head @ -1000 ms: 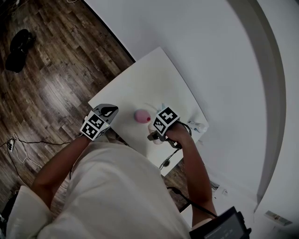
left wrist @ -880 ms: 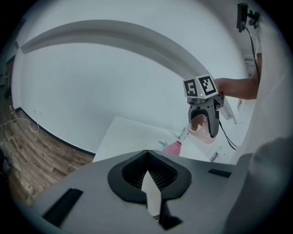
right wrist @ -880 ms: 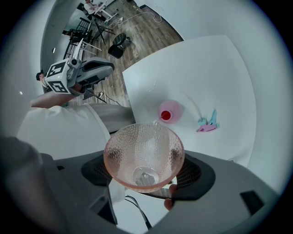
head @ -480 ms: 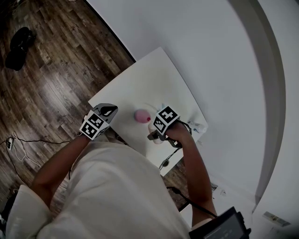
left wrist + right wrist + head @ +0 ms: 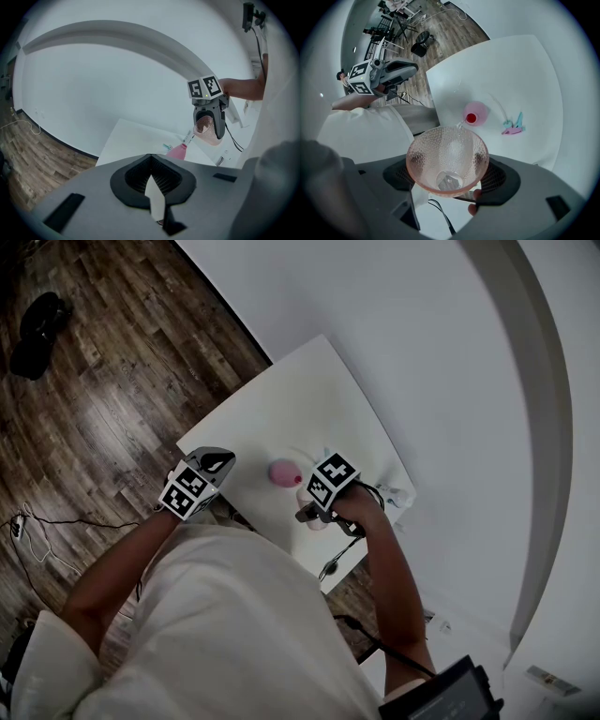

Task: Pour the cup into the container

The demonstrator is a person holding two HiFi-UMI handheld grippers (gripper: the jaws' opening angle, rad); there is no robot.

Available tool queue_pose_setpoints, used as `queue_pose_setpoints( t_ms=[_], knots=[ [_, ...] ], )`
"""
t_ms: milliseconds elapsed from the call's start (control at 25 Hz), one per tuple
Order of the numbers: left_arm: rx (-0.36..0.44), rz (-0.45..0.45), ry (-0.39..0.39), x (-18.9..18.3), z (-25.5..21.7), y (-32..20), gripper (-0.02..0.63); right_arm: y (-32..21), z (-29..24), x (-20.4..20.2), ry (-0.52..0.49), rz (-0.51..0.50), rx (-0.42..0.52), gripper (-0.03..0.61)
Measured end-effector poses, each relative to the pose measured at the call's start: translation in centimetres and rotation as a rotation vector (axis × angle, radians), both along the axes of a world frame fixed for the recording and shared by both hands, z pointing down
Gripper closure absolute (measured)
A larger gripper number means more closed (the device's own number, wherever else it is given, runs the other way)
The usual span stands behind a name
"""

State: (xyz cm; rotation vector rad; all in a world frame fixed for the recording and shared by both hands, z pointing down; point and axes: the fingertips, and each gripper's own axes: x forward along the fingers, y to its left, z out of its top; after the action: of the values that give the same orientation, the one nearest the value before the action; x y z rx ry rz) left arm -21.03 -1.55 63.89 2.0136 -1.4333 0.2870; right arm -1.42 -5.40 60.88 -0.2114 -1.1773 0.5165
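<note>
The right gripper (image 5: 449, 180) is gripping the pink dimpled cup (image 5: 447, 159) between its jaws. It is holding the cup tilted above the white table (image 5: 511, 70), and the right gripper view is looking straight into the cup's open mouth. A thin clear stream is running from the cup's lip down to the red mouth of the pink container (image 5: 474, 114) — this container is standing upright on the table, just below and in front of the cup. A small turquoise-and-pink thing (image 5: 513, 127) is lying near the container and is not touching it. The left gripper (image 5: 153, 199) is hanging over the table's near left edge, well apart from the container — its jaws are pressing together with nothing between them. The wooden floor (image 5: 94, 381) is showing beside the table.
</note>
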Motion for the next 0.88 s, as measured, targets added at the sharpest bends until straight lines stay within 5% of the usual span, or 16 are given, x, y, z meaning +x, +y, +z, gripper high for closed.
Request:
queue_pose_setpoints(
  t_ms=[880],
  knots=[
    [-0.001,-0.002,-0.004,0.05,0.25,0.09,0.603,-0.30,0.17,0.37,0.019,-0.004,-0.007,0.204]
  ],
)
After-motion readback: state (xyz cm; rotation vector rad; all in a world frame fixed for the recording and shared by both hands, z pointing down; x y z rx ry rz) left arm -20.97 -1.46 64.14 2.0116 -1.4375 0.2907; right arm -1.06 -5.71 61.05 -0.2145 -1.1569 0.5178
